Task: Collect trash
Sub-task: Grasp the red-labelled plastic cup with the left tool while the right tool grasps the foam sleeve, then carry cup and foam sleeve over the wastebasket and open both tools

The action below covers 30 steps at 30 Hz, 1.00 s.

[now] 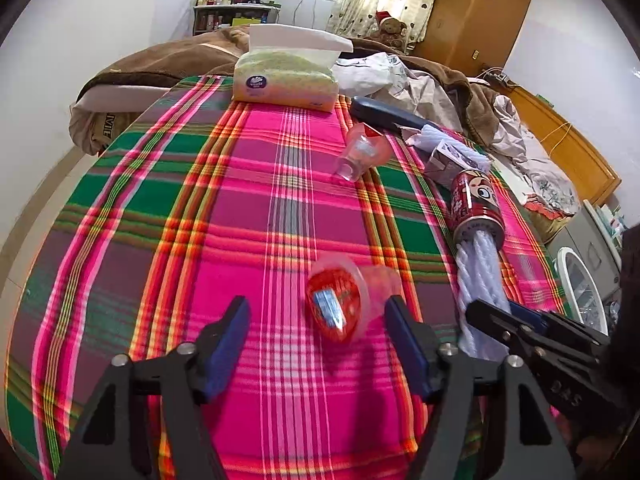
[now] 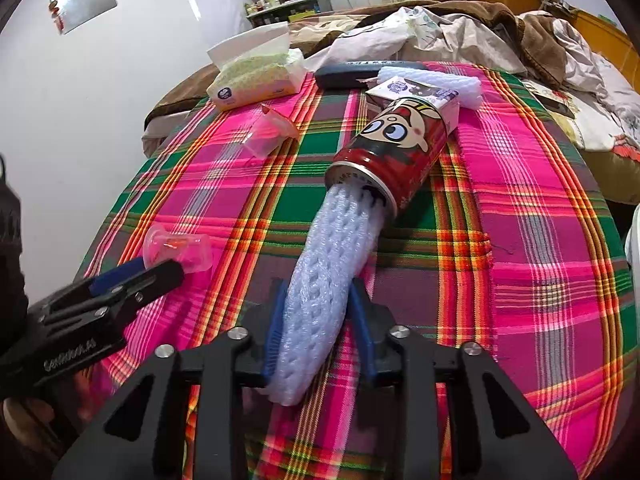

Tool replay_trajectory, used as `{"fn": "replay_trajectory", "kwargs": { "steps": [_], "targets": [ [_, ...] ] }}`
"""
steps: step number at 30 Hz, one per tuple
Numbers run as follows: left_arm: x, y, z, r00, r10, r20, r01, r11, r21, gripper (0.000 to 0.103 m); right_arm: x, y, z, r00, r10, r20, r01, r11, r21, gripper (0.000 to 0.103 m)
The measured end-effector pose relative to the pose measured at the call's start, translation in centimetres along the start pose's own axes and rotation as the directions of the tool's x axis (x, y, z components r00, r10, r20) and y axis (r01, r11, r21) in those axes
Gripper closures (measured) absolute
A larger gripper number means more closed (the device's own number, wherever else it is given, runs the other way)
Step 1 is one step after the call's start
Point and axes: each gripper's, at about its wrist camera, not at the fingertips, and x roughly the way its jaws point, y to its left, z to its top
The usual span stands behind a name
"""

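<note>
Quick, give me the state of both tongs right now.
Left tongs: open, around a small plastic cup, not gripping it.
Right tongs: shut on the white foam net sticking out of the red can.

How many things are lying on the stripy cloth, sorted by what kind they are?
Clear jelly cups: 2
Red can: 1
White foam nets: 2
Small carton: 1
Tissue pack: 1
Dark case: 1
Total: 8
</note>
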Motion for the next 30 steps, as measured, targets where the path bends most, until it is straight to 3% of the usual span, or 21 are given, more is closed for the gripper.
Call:
{"fn": "replay_trajectory", "kwargs": {
  "steps": [4, 7, 10, 11, 16, 30],
  "targets": [
    [0.2, -0.3, 0.8, 1.0, 0.016, 0.019, -0.016, 0.999, 0.036, 0.026, -0.4, 0.1, -0.1, 0.999, -0.035, 0.004, 0.035, 0.999, -0.036, 0.078],
    [1.4, -0.5, 1.0, 1.0, 0.004, -0.027, -0.003, 0.999, 0.051, 0.026, -0.7, -0.5, -0.1, 1.0, -0.031, 0.004, 0.031, 0.999, -0.023, 0.078],
    [1.2, -0.8, 0.8, 1.0, -0.013, -0.019, 0.014, 0.999, 0.052, 0.026, -0.8, -1.1, -0.2, 0.999, -0.04, 0.007, 0.04, 0.999, -0.014, 0.079],
    [1.2, -0.8, 0.8, 0.999, -0.028, -0.019, 0.029, 0.999, 0.042, 0.027, -0.9, -1.3, -0.2, 0.999, -0.041, 0.006, 0.041, 0.999, -0.012, 0.079],
    [1.2, -1.4, 0.7, 0.999, -0.032, -0.022, 0.033, 0.998, 0.046, 0.049, -1.1, -1.8, -0.2, 0.999, -0.048, 0.009, 0.048, 0.999, -0.004, 0.079],
    [-1.1, -5.1, -0.1, 0.999, -0.038, 0.025, 0.036, 0.996, 0.083, 0.05, -3.1, -3.3, -0.9, 0.999, -0.029, 0.046, 0.029, 1.0, 0.003, 0.079]
  ]
}}
